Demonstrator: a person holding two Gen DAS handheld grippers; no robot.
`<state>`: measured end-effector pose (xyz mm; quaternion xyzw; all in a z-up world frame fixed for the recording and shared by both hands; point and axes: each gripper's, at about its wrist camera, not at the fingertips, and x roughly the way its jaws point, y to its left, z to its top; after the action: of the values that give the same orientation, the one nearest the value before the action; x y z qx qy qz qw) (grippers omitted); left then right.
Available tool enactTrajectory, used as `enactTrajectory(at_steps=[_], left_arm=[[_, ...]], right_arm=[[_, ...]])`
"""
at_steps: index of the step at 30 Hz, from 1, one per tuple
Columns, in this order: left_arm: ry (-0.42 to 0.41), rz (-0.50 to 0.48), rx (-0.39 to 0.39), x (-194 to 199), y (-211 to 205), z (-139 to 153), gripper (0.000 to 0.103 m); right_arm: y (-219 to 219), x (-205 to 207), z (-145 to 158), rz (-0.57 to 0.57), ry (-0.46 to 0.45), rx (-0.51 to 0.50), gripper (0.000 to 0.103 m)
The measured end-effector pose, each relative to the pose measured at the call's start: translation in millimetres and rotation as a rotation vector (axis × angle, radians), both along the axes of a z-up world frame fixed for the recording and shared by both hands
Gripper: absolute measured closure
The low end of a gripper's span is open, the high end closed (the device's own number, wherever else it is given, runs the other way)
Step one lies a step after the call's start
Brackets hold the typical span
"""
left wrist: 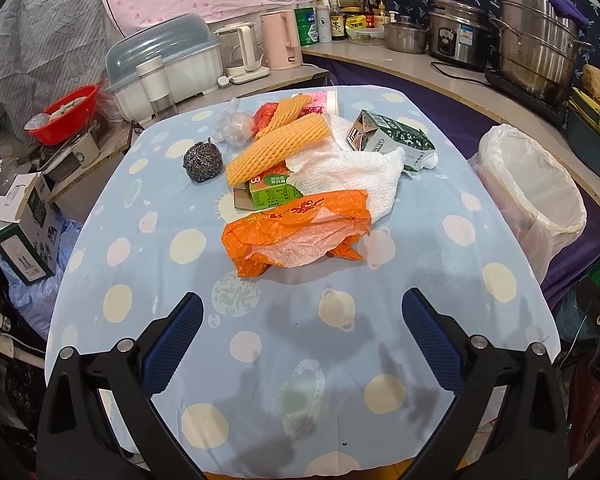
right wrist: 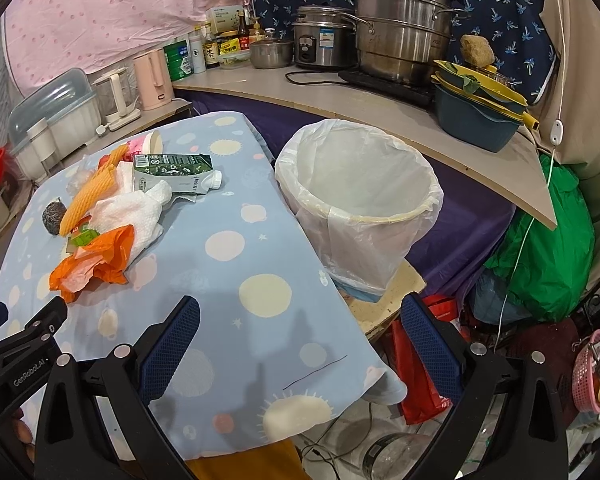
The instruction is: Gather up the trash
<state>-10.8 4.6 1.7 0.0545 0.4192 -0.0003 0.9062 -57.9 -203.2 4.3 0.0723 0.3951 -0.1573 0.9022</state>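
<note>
Lined trash bin (right wrist: 360, 184) stands just off the table (left wrist: 440, 280) edge, looks empty. Trash pile is on the table, left of the bin: white padded wrap (left wrist: 348, 168), orange plastic bag (left wrist: 296, 232), yellow foam net (left wrist: 276, 148), milk carton (left wrist: 392, 136), steel scrubber (left wrist: 203, 164) farthest from the bin. Left gripper (left wrist: 302, 344) and right gripper (right wrist: 300, 344) both spread wide, holding nothing. Risks: limp bag slipping from the pads, grabbing overlapped pieces drags neighbours off, light bin liner tipping.

A right gripper (right wrist: 300, 334) hangs wide open over a blue spotted tablecloth (right wrist: 236, 216), crumpled orange plastic bag (right wrist: 96, 264) and green milk carton (right wrist: 172, 172) beside a white-lined bin (right wrist: 360, 200)
</note>
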Motion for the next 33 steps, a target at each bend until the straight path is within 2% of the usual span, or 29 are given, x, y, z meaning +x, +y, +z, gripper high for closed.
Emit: enactTrajectory(at_steps=[33], left_arm=[[-0.003,-0.002,0.014,-1.0,-2.7,-2.9,0.011]], right_arm=[[2.8,1.7,-2.2,0.006,-0.004,0.000,0.007]])
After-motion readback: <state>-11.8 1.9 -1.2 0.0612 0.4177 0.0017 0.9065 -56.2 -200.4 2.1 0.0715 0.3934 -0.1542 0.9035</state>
